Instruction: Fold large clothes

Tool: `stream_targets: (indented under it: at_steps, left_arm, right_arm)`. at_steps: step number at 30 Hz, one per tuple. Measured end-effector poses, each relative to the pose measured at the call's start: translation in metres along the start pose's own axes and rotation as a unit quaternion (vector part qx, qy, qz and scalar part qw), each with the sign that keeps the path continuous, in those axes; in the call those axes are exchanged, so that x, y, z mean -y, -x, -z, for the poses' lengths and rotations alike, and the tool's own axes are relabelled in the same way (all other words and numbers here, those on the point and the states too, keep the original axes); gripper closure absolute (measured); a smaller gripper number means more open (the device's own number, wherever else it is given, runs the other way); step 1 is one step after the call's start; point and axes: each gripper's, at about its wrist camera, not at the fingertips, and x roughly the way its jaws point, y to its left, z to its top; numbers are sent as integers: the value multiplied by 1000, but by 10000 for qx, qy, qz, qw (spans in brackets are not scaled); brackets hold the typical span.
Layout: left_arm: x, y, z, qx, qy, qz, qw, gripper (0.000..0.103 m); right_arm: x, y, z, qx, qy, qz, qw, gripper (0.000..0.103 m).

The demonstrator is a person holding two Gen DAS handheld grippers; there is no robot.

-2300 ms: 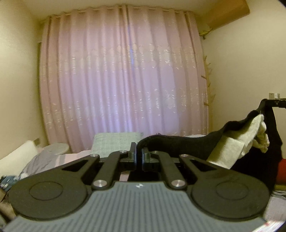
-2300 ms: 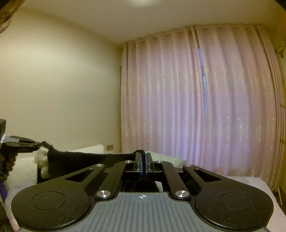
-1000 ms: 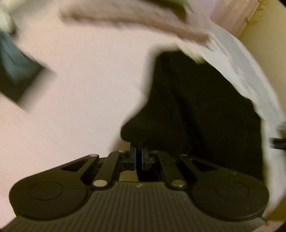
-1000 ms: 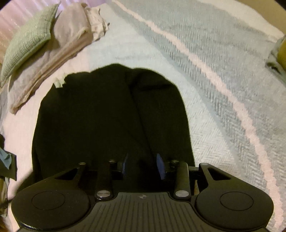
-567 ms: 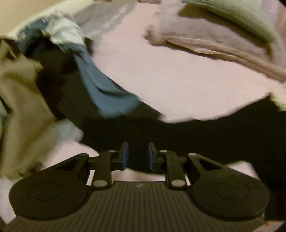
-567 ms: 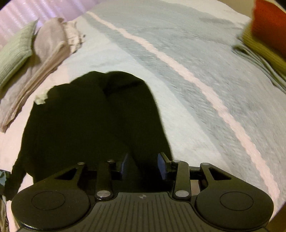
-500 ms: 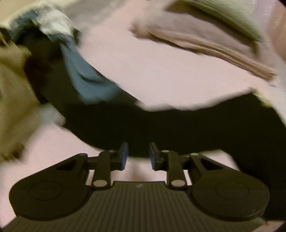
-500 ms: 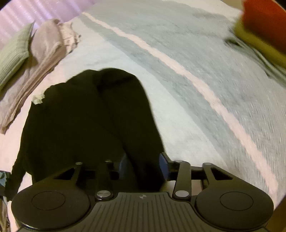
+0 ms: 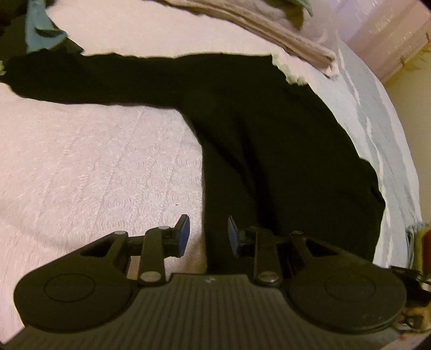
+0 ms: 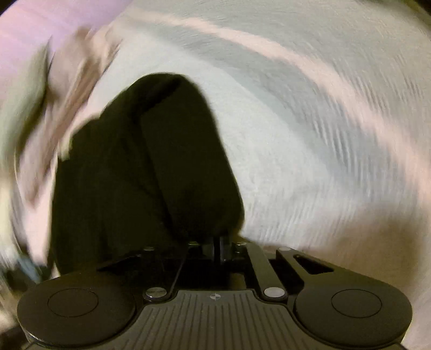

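A large black garment [image 9: 269,140] lies spread on the bed, one sleeve [image 9: 94,80] stretched out to the left and a pale label at its collar [image 9: 288,72]. My left gripper [image 9: 208,234] hovers low at the garment's near left edge. It is open, and the cloth's edge runs between the blue pads [image 9: 184,234] without being pressed. In the blurred right wrist view, the black garment [image 10: 161,161] bunches up to my right gripper [image 10: 219,245], which is shut on a fold of it.
The bedspread is pink [image 9: 94,175] on the left and grey-striped [image 9: 377,107] on the right. Folded beige bedding [image 9: 269,24] lies beyond the collar and a teal cloth [image 9: 37,29] at the far left. Stacked coloured items [image 9: 420,242] sit at the right edge.
The garment, held up in the air earlier, now lies on the bed. My left gripper let go, opened and swept along the sleeve to the near edge. My right gripper closed on a fold.
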Motion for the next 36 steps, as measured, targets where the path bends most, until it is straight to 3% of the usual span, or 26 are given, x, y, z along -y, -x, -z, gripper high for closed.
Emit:
stream_targets:
  at_steps: [2,3,4,5,7,9,10,11,12,14,15,16,18,19,21,22,24,25,26,29,33,36]
  left_arm:
    - [5,14,4,196,182,-99,9996,78]
    - [7,20,5,277,227,-133,9993,78]
    - [10,26,7,359,254,-194,9988,78]
    - [13,32,9,440,271,-250,9984,78]
    - [18,45,13,547,345,-319,9974,78]
    - [20,54,17,638,407,-363,9965,78]
    - [21,58,19,669,410,-380,9962,78]
    - [23,60,22,687,404,-398,9960,77]
    - [22,60,25,689,385,-412,9960,77]
    - [21,53,31,585,364,-478,9965,75]
    - [19,46,34,484,359,-516,9969,75]
    - [17,39,38,362,347,-597,9970,75]
    - [12,29,45,155,221,-742,9969,75]
    - [9,26,49,68,157,-807,9966,75]
    - [2,25,56,-56,96,-841,9964,75]
    - [-3,26,61,-123,98,-791,9967,75]
    - [-10,27,71,-224,136,-674,9974,74]
    - [-12,28,76,-257,166,-554,9980,73]
    - [-13,27,81,-297,200,-387,9986,73]
    - [-13,12,91,-473,212,38,9986,69]
    - [-13,-28,100,-715,288,220,9968,69]
    - [-16,-43,101,-718,390,423,9958,69]
  right_arm:
    - [-28,30,-25,214,1485,282,9883,103]
    - [-44,50,-38,428,2336,583,9696,103]
    - [-58,70,-51,713,3141,881,9426,103]
    - [-67,88,-60,1000,3765,1129,9141,103]
    - [-82,123,-85,1667,5119,1970,8194,103]
    - [-81,146,-115,2192,5886,2691,7301,103]
    - [-76,151,-131,2377,6053,3008,6976,103]
    - [-70,153,-145,2476,6134,3185,6790,103]
    - [-60,147,-164,2436,6180,3335,6690,103]
    - [-31,117,-197,2092,6086,3590,6760,99]
    - [-11,90,-215,1729,5841,3749,6989,99]
    - [8,69,-227,1271,5525,3833,7291,98]
    - [42,43,-242,537,4534,3560,8153,98]
    - [55,42,-238,467,3897,3113,8655,97]
    - [68,56,-216,679,2926,2085,9308,92]
    - [71,64,-200,767,2503,1556,9525,86]
    - [74,81,-157,866,1535,364,9837,65]
    - [74,87,-134,812,1091,-192,9905,46]
    - [69,88,-118,697,775,-571,9929,37]
    - [55,73,-43,-31,-45,-1367,9906,37]
    - [21,37,43,-861,185,-1539,9841,37]
    - [-4,6,88,-1066,534,-1328,9839,38]
